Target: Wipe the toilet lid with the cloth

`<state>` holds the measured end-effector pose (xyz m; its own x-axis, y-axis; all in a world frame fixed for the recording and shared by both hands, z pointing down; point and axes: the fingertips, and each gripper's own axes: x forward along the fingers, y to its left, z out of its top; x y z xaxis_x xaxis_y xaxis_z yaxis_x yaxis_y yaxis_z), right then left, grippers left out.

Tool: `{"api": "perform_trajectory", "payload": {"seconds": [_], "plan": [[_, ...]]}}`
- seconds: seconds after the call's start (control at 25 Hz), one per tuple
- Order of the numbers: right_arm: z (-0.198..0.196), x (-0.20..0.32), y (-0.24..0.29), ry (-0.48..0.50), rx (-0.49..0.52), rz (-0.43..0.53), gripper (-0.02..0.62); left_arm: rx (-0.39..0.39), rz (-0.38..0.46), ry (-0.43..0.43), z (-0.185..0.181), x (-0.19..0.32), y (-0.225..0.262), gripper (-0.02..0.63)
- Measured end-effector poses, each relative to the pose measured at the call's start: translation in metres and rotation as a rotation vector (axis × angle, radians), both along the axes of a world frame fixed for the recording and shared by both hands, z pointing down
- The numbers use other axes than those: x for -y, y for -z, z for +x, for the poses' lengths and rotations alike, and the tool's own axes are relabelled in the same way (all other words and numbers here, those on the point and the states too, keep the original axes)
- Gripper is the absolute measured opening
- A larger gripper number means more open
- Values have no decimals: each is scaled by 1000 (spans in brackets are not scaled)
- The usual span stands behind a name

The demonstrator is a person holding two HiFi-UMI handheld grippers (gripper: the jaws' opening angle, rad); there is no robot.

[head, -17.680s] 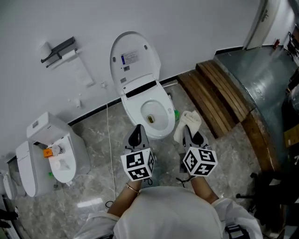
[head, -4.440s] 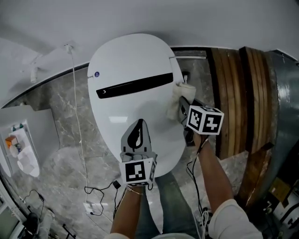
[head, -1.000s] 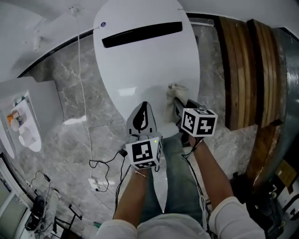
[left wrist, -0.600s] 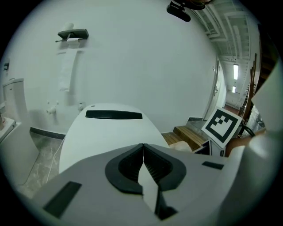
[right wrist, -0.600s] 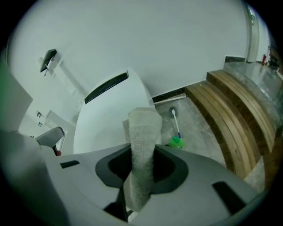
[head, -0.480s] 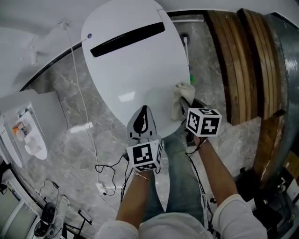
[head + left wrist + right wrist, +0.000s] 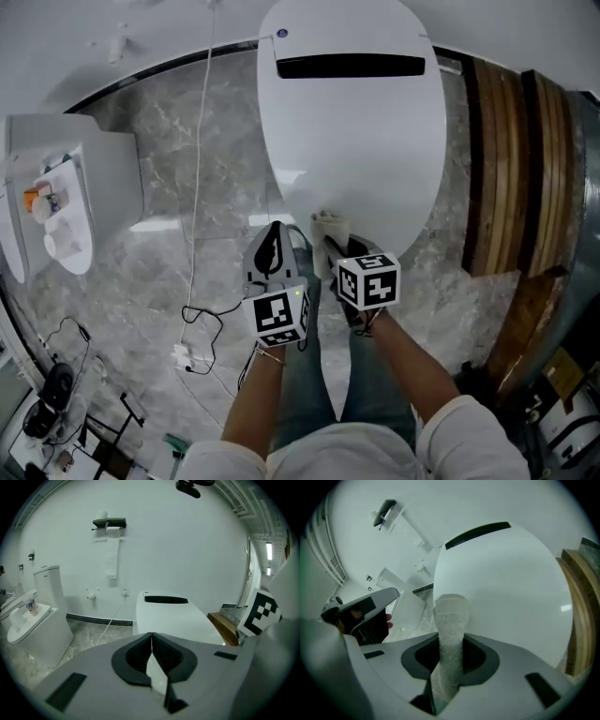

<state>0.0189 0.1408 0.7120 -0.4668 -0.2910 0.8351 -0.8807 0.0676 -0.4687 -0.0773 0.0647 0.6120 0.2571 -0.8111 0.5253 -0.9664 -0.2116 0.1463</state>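
The white toilet lid [image 7: 356, 131] lies closed, with a black slot near its far end. My right gripper [image 7: 330, 246] is shut on a white cloth [image 7: 326, 231] that rests against the lid's near left edge. In the right gripper view the cloth [image 7: 450, 625] sticks up from between the jaws in front of the lid [image 7: 506, 583]. My left gripper [image 7: 272, 251] hangs over the floor just left of the lid, jaws closed on nothing. In the left gripper view, the left gripper [image 7: 151, 651] points toward the lid [image 7: 173, 618].
A second white toilet [image 7: 66, 206] stands at the left. A white cord [image 7: 199, 169] runs down the marble floor to a plug [image 7: 181, 355]. Wooden slats [image 7: 511, 159] lie to the right of the lid. A paper holder [image 7: 108, 523] hangs on the wall.
The right gripper has dragged the cloth from the lid's right edge across its near end to the near left edge. The left gripper stayed shut beside the lid.
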Motion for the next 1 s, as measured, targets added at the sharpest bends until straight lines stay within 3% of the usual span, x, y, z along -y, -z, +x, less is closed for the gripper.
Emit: {"api": "perform_trajectory", "payload": {"seconds": [0.12,0.24,0.48,0.76,1.0], "plan": [[-6,-5,-7,-2,-13,-12,86,8,-21,31,-18,-5,-9,15],[9,-8,-10,-20,-25,-20,86,-4,-39,26,-8,-9,-14,15],[77,-16,-10,-106,-38,-29,86,-36,-56,-111,80,-7,-22,15],[203,-22,-11,-246,-106,-22,86,-75,-66,-231,198,-7,-28,15],[225,-25,-16,-277,-88,-25,86,-51,-78,-293,231,-11,-33,15]]}}
